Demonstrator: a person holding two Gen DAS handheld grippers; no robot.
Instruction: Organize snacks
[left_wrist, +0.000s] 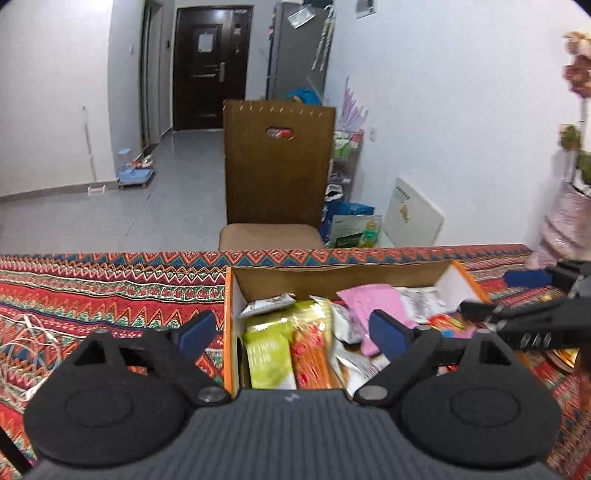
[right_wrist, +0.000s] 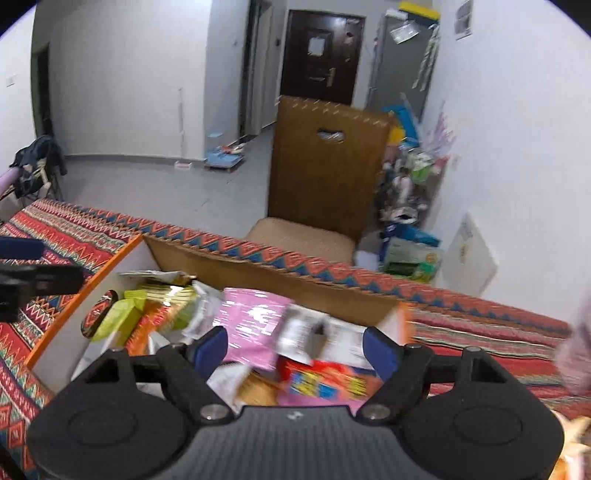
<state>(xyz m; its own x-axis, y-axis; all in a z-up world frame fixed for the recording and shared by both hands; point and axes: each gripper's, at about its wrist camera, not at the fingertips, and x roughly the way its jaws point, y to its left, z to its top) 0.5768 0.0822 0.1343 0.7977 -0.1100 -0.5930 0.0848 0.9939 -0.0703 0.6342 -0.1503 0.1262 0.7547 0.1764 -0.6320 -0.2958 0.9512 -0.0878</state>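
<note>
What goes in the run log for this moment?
left gripper: open, empty | right gripper: open, empty | both above snack box | snack packets piled inside

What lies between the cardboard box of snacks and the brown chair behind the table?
In the left wrist view, only a strip of the patterned tablecloth separates the cardboard box from the brown chair; nothing else stands on that strip.

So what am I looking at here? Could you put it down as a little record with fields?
surface: table under a patterned cloth
container: open cardboard box, on the cloth
contents: mixed snack packets, among them a pink packet and a green packet
left claw: open, empty, above the box
right claw: open, empty, above the box
beyond the table: chair
</note>
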